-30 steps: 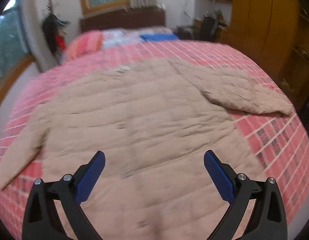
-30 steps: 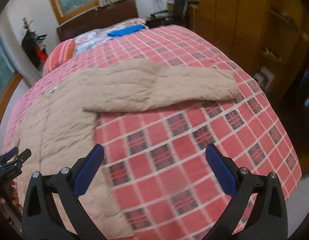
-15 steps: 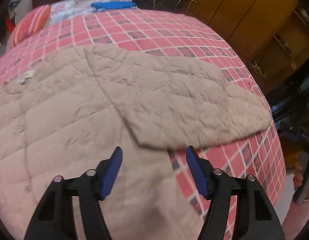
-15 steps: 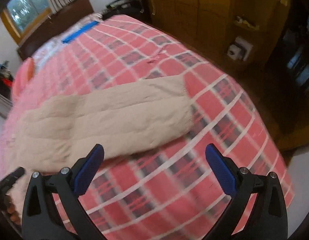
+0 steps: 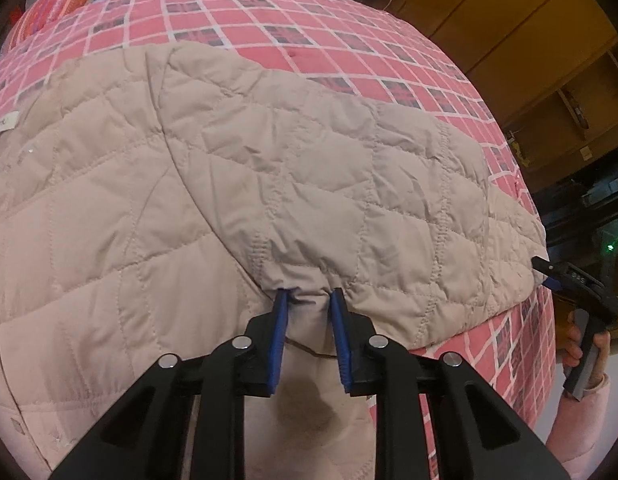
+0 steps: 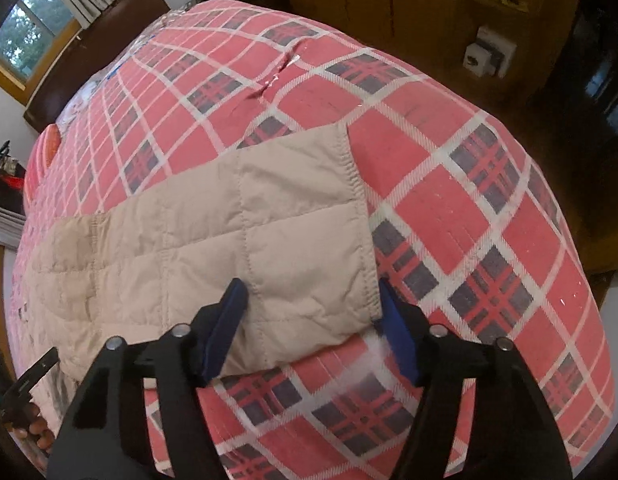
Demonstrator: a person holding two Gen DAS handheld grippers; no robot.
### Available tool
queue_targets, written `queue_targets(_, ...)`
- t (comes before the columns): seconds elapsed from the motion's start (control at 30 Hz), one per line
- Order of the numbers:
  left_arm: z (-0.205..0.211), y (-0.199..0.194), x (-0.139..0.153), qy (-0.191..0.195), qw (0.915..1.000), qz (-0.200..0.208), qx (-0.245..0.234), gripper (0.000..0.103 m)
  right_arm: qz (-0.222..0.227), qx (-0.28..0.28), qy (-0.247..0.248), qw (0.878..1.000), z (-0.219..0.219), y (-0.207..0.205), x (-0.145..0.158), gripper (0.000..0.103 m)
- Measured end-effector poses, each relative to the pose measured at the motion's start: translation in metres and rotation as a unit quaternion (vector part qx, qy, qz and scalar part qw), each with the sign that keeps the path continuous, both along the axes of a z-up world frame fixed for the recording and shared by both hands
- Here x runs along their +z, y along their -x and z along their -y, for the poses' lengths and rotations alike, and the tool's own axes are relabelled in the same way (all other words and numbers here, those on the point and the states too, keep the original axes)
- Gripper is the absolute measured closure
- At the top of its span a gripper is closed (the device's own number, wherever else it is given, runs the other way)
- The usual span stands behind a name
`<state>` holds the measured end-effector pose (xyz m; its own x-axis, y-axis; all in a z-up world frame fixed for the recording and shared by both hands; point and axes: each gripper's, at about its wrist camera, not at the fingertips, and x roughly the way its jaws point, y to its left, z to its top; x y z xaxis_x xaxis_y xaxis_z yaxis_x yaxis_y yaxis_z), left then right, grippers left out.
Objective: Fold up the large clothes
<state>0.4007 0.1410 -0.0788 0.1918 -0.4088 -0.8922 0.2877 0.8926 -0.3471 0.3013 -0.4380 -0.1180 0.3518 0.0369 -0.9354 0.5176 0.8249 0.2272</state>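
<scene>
Plaid bedspread [image 6: 469,208] under beige quilted jacket [image 5: 269,168]

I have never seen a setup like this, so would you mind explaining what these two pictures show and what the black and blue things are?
There is no robot here: a person holds a pair of hand-held tongs in each hand, each carrying a wide-angle camera that looks along its fingers. One picture comes from the left tongs, the other from the right tongs. A beige quilted jacket lies spread on a bed with a red checked bedspread. The left tongs have pinched the sleeve near the armpit; the right tongs are open around the sleeve's cuff, not yet gripping.
</scene>
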Motion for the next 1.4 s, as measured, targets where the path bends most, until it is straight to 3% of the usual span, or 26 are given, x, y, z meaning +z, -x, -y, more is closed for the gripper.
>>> queue_targets(0.1, 0.000, 0.001, 0.000, 0.001, 1.0000, 0.004, 0.000, 0.081, 0.000, 0.004, 0.019, 1.000, -0.005, -0.002, 0.003, 0.056)
queue_targets(0.2, 0.000, 0.001, 0.000, 0.001, 1.0000, 0.005, 0.001, 0.081, 0.007, 0.001, 0.002, 1.000, -0.006, 0.000, 0.006, 0.075)
queue_targets(0.4, -0.001, 0.001, 0.000, 0.010, 0.9999, 0.002, 0.005, 0.081, 0.011, -0.025, -0.001, 1.000, -0.008, 0.003, 0.010, 0.084)
queue_targets(0.5, -0.009, 0.004, 0.007, 0.023, 0.9997, -0.001, 0.008, 0.081, 0.055, -0.018, 0.000, 0.998, -0.023, 0.006, 0.037, 0.085)
queue_targets(0.7, -0.039, 0.010, 0.028, 0.051, 0.9984, 0.005, 0.025, 0.081, 0.128, 0.066, 0.000, 0.990, -0.089, 0.000, 0.094, 0.085)
queue_targets(0.8, -0.054, 0.012, 0.037, 0.073, 0.9968, 0.009, 0.030, 0.066, 0.151, 0.118, -0.006, 0.982, -0.130, -0.007, 0.106, 0.085)
queue_targets(0.83, -0.059, 0.013, 0.042, 0.074, 0.9966, 0.017, 0.031, 0.066, 0.156, 0.142, -0.007, 0.978, -0.150, -0.011, 0.108, 0.085)
queue_targets(0.97, -0.066, 0.011, 0.042, 0.067, 0.9971, 0.016, 0.034, 0.068, 0.160, 0.203, -0.028, 0.966, -0.206, -0.024, 0.102, 0.085)
queue_targets(1.07, -0.079, 0.009, 0.043, 0.089, 0.9949, 0.012, 0.045, 0.068, 0.167, 0.251, -0.050, 0.952, -0.247, -0.031, 0.097, 0.085)
queue_targets(1.17, -0.090, 0.011, 0.052, 0.132, 0.9903, 0.016, 0.042, 0.056, 0.166, 0.301, -0.058, 0.937, -0.292, -0.042, 0.087, 0.085)
queue_targets(1.27, -0.095, 0.008, 0.059, 0.162, 0.9855, 0.019, 0.044, 0.051, 0.142, 0.326, -0.048, 0.933, -0.326, -0.051, 0.067, 0.085)
queue_targets(1.4, -0.083, 0.000, 0.052, 0.160, 0.9863, 0.007, 0.039, 0.050, 0.112, 0.332, -0.050, 0.935, -0.346, -0.065, 0.037, 0.085)
